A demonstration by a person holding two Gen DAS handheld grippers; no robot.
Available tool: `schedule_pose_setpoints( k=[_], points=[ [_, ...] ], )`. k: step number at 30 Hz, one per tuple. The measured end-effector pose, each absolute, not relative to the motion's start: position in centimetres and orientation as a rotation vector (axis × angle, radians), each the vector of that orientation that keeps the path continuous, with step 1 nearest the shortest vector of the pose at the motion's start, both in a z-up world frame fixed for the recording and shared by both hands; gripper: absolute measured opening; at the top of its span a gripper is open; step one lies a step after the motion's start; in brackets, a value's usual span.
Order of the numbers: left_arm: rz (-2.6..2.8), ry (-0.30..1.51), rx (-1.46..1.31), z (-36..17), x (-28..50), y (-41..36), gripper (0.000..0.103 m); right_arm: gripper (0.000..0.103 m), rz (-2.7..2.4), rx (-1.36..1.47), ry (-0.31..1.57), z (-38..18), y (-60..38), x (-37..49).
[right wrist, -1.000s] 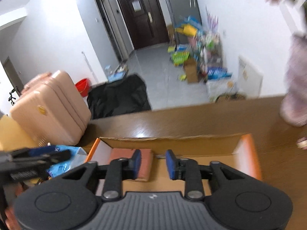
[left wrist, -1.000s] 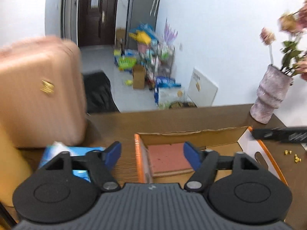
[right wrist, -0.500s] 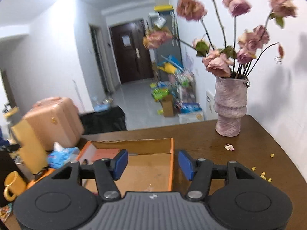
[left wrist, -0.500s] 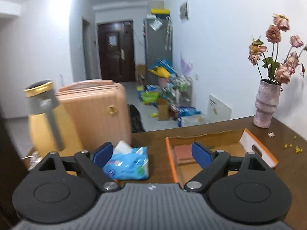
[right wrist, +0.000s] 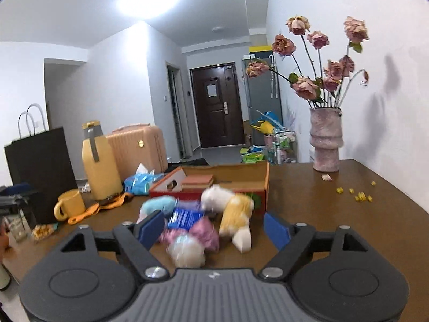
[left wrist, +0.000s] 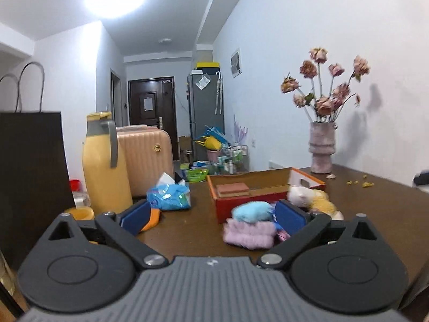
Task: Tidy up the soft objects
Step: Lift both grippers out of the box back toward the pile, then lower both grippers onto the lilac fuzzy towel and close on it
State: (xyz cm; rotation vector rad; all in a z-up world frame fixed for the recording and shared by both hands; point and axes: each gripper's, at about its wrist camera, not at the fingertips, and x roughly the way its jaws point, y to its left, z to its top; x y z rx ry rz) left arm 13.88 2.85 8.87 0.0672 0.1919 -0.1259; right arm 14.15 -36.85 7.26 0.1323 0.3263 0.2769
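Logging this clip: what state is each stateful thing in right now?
Left tongs: open, empty.
Right tongs: open, empty.
Cardboard box: open-topped, holding a reddish pad.
Soft toys: piled loose on the table, outside the box.
Tissue pack: opened, tissue sticking out.
Flask: upright.

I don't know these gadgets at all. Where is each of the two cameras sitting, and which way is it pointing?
Left wrist view: sits on the left hand-held gripper, looking forward over its open blue fingers at the soft toys and orange box.
Right wrist view: sits on the right hand-held gripper, fingers open, facing the toy pile more closely.
Shared: brown table, box, yellow thermos, flower vase, hallway door. No hand or arm shows.
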Motion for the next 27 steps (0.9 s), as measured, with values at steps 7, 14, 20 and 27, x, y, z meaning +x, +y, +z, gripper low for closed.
schedule_pose_setpoints(
  k=[7, 14, 20, 27],
  points=[
    [-0.150, 0.227, 0.019, 8.1, 12.1, 2.9, 0.102, 0.086, 0.290, 0.207, 0.361, 3.3, -36.3, 11.0],
    [-0.149, 0.288, 0.009, 6.5, 14.1, 2.5, 0.102, 0.086, 0.295, 0.167, 0.339, 2.9, -35.1, 12.0],
    [-0.163, 0.362, -0.019, 4.7, 18.1, 2.4, 0.101, 0.085, 0.305, 0.130, 0.372, 2.5, -33.0, 15.8],
    [-0.226, 0.418, 0.043, 2.7, 27.0, 1.8, 0.096, 0.071, 0.398, 0.178, 0.431, 1.8, -27.5, 22.3]
  ],
)
